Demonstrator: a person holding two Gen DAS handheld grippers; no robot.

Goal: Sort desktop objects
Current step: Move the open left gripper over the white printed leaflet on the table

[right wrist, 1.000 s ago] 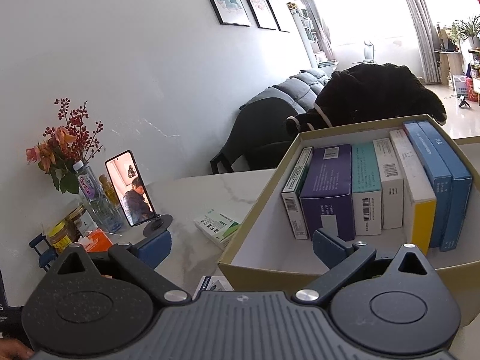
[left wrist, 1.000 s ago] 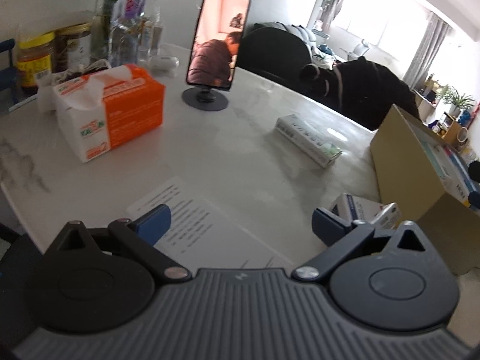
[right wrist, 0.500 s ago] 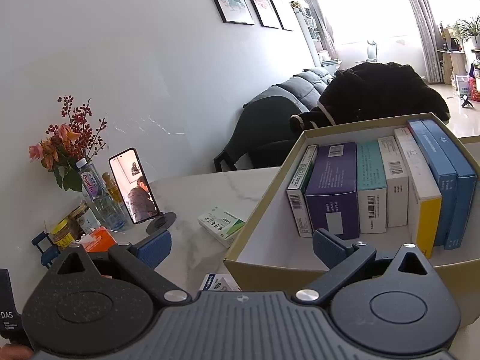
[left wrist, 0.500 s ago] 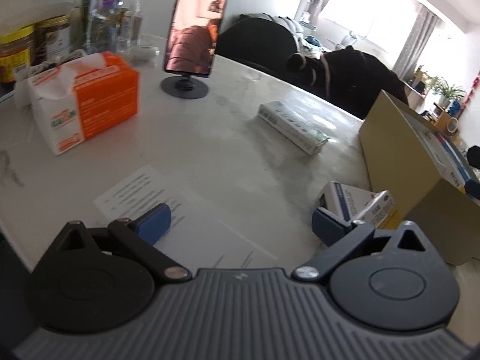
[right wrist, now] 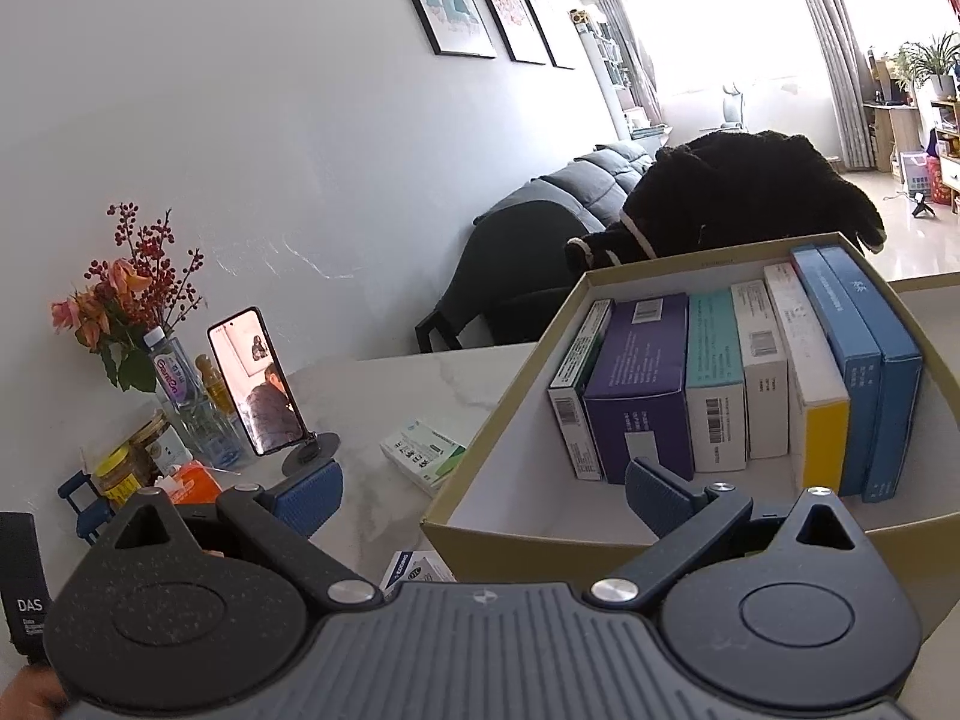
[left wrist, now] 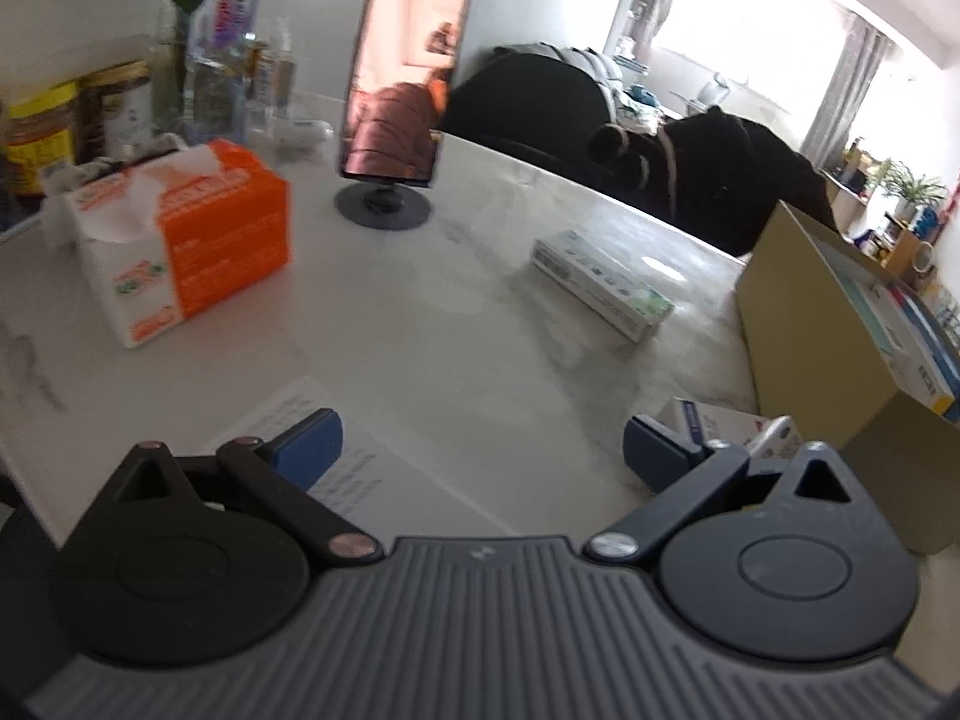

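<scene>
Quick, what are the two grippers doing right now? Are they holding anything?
Left gripper: open, holding nothing, over the table.
Right gripper: open, holding nothing, at the cardboard box of packets.

Bare marble table (left wrist: 432, 324) lies open mid-surface; a tissue box (left wrist: 198, 246), phone stand (left wrist: 384, 210) and cardboard box (left wrist: 804, 336) hem its far and right edges.
</scene>
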